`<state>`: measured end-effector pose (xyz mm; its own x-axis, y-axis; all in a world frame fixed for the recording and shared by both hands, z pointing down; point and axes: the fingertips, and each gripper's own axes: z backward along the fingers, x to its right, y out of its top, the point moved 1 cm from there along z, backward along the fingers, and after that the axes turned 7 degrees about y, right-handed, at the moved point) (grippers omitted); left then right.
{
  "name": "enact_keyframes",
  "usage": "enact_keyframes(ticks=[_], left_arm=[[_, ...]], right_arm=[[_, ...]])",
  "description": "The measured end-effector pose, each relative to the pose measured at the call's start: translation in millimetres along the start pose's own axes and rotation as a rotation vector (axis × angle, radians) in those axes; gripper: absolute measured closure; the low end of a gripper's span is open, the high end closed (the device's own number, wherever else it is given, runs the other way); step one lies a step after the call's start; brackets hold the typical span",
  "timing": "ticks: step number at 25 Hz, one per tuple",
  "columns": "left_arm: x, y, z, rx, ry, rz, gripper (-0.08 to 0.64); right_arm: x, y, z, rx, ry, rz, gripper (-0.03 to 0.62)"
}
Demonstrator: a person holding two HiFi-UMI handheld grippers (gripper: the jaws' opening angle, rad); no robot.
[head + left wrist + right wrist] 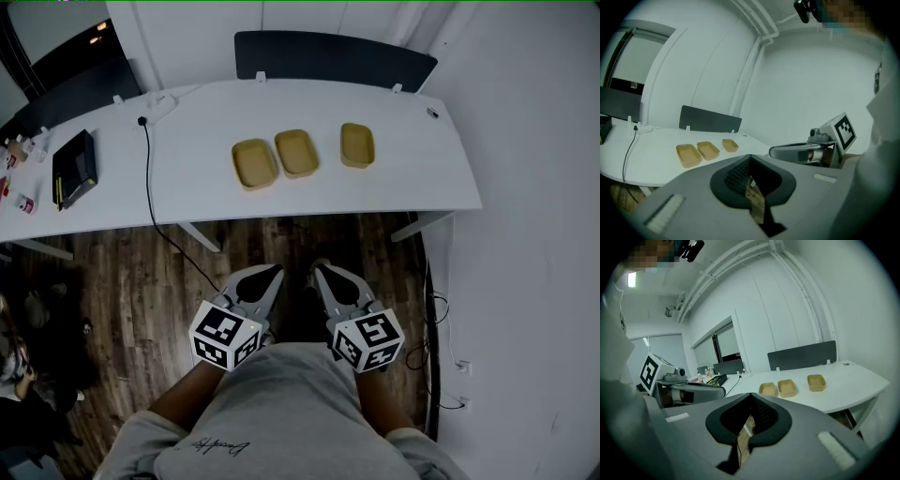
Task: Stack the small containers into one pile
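Misjudged reach is the main hazard to be expected. Both tools are held low against the person's body, well short of the table (pixel 206 178). The left gripper (pixel 267 273) and the right gripper (pixel 321 271) are each seen with jaws pressed together and nothing between them. The jaws would have to be opened before any rim is met, or a container would likely be shoved across the smooth top rather than gripped. The three small containers lie open side up in a row near the middle of the table. The left container (pixel 254 163) and the middle container (pixel 296 153) are set just beside each other, while the right container (pixel 357 144) is set apart. With the first two so close, one could be nudged or dragged along while the other is lifted, and a thin wall could be bent if pinched unevenly. Ample bare tabletop is left in front of and behind the row. The front edge must be crossed first, the far edge is bounded by the dark divider panel (pixel 333 56), and the cable (pixel 148 178) and black box (pixel 75 167) are kept well off to the left.
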<state>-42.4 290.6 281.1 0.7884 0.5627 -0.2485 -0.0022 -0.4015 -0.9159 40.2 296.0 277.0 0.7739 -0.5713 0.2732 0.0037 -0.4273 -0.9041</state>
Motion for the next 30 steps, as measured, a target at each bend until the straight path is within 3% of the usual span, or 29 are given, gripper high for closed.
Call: enact_keyframes(ticks=[13,23,30], left_arm=[[-37,39,-117,0.002,0.049,0.012,0.558],[-39,82,-204,-0.001,0.077,0.007,0.558],[-44,108,-269,0.003,0.106,0.046,0.558]], right_arm=[[118,41,-52,0.023,0.004,-0.009,0.577],[209,85,-71,0.019,-0.013,0.006,0.577],[281,115,-83,0.013,-0.028,-0.006,0.577]])
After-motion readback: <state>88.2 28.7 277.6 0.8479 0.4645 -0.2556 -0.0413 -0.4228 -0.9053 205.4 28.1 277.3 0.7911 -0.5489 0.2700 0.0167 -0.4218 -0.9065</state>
